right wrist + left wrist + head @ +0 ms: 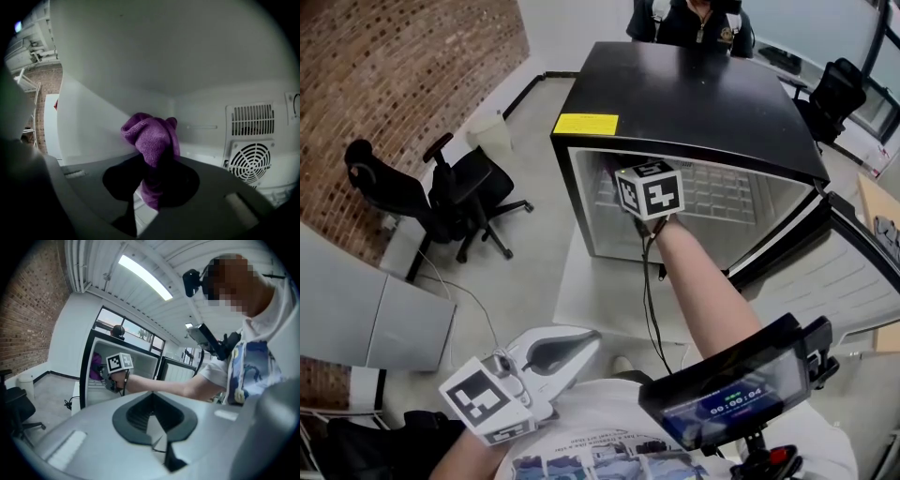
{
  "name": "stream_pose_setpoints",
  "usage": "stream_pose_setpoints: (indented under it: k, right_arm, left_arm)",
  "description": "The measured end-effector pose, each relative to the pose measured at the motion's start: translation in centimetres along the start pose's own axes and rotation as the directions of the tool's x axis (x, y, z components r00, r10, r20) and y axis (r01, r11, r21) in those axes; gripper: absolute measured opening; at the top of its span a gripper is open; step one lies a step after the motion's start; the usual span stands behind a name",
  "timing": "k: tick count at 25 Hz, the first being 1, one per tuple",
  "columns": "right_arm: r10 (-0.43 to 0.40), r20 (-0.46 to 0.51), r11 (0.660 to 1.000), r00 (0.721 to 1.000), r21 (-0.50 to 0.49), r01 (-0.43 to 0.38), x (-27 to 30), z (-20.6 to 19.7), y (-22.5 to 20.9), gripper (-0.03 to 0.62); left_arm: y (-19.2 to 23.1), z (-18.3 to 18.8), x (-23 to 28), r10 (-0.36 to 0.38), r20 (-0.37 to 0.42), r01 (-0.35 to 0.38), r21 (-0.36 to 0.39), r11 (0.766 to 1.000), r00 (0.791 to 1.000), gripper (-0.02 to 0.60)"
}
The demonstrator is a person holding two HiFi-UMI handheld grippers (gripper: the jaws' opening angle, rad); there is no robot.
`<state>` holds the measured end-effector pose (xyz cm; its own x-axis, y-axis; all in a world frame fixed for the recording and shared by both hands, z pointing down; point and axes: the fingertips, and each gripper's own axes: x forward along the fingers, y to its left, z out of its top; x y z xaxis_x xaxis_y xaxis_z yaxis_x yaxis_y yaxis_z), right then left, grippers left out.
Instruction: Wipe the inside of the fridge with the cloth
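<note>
We have the purple cloth (152, 140) clamped in our right gripper (150, 187) inside the fridge (675, 94), centre frame, by its left side; most wiping looks undone. Our left gripper (546, 359), lower left, sits closed, empty.

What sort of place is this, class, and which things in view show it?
Probably an office or workroom: a wheeled office chair stands beside a brick wall, a strip light glows overhead, and a small black fridge stands open.
</note>
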<state>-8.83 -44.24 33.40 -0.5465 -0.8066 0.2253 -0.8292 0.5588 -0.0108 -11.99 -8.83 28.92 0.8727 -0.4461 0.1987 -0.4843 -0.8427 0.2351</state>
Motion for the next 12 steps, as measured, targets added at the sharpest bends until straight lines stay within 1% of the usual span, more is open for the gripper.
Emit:
stream_pose_setpoints:
  k: [7,12]
  right_arm:
    - [0.054,0.002,0.998,0.999,-0.019,-0.054,-2.1,-0.4,2.6,0.075]
    - [0.067,-0.006,0.998,0.998,-0.015,-0.067,-3.8,-1.5,4.4,0.075]
  left_arm:
    - [-1.2,-0.4,-0.2,-0.033,-0.018,0.033,0.005,0.999,0.999,0.008]
    - [-2.7,-0.8,-1.0,-0.064,-0.027,0.064,0.005,0.998,0.998,0.008]
